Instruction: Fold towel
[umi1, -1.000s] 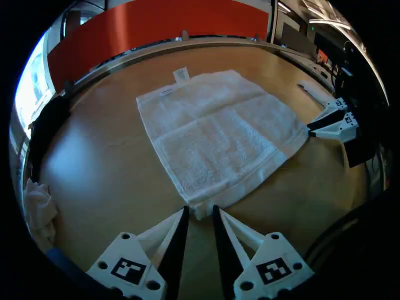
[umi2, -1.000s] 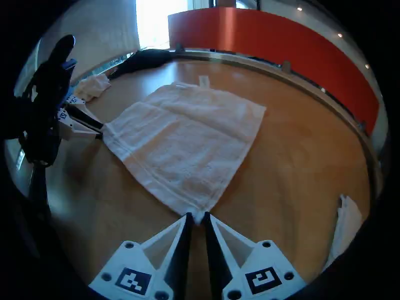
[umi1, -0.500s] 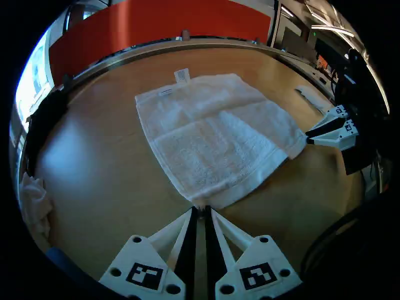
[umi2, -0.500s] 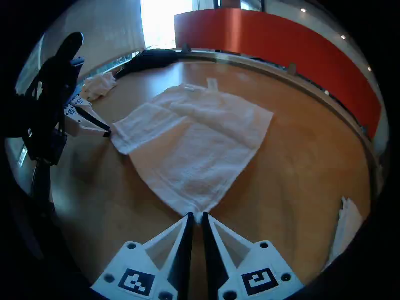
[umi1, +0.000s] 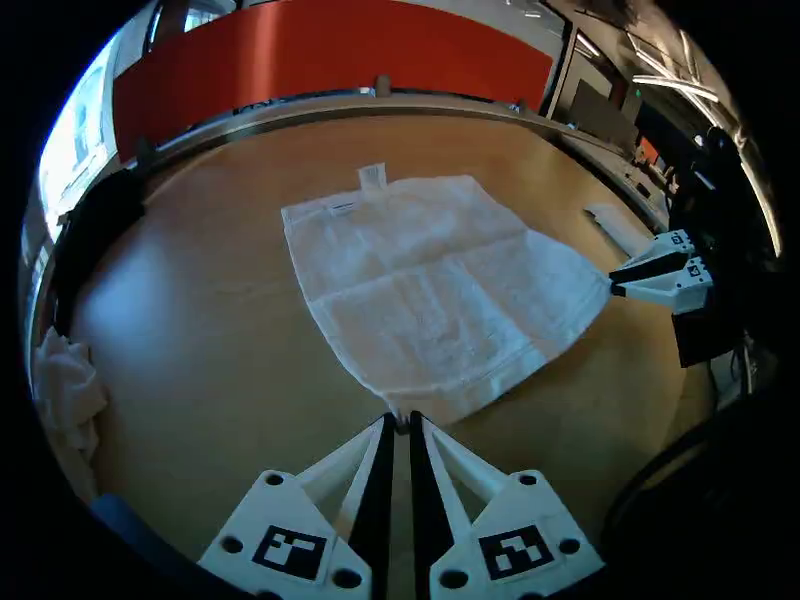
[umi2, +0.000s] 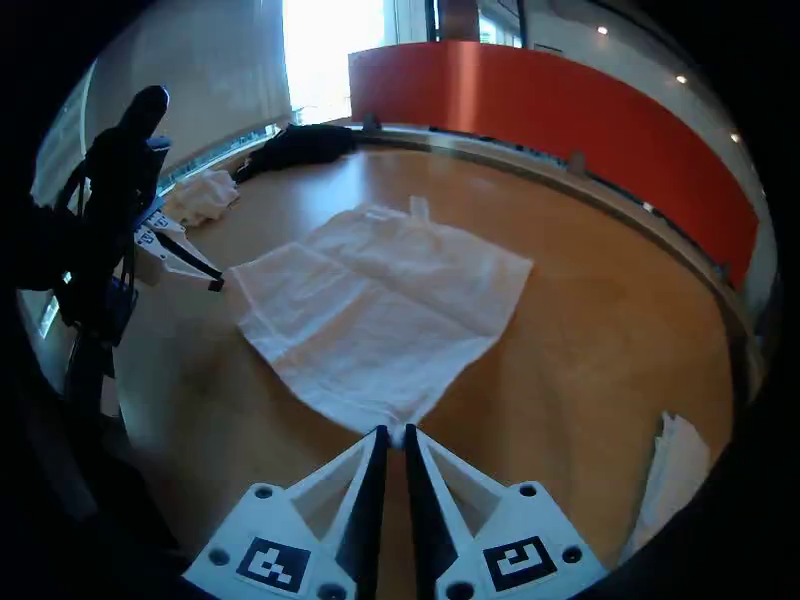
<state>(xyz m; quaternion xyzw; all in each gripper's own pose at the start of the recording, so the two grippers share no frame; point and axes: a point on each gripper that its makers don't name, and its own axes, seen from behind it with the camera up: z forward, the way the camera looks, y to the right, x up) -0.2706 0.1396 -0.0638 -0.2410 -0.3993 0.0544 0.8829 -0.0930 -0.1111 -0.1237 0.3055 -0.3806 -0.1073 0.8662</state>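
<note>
Broad wooden desk (umi1: 200, 330), rounded along its far edge, with a red panel (umi1: 330, 50) standing behind that edge.

White towel (umi1: 430, 290) spread open over the middle of the desk, mostly flat and creased into quarters. Close to square, so hard to tell a long axis. Set corner-on to each camera, like a diamond. Far side pointing at the red panel, with a small label (umi1: 372, 177) sticking out from that side. Near side stretched taut between the two grippers.

Left gripper (umi1: 400, 425) low over the near edge of the desk, fingers pinched almost together on one near corner of the towel. In the right gripper view, seen at the towel's left-hand corner (umi2: 215, 283).

Right gripper (umi2: 393, 432) likewise clamped on the neighbouring corner, with only a sliver of towel (umi2: 380, 310) between the tips. In the left gripper view, seen at the right with its tips on that corner (umi1: 612, 283).

Dark bundle (umi1: 95, 220) at the far left edge of the desk. Crumpled cloth (umi1: 60, 385) at the left edge, well apart from the towel. Another pale cloth (umi2: 670, 470) near the right edge.
</note>
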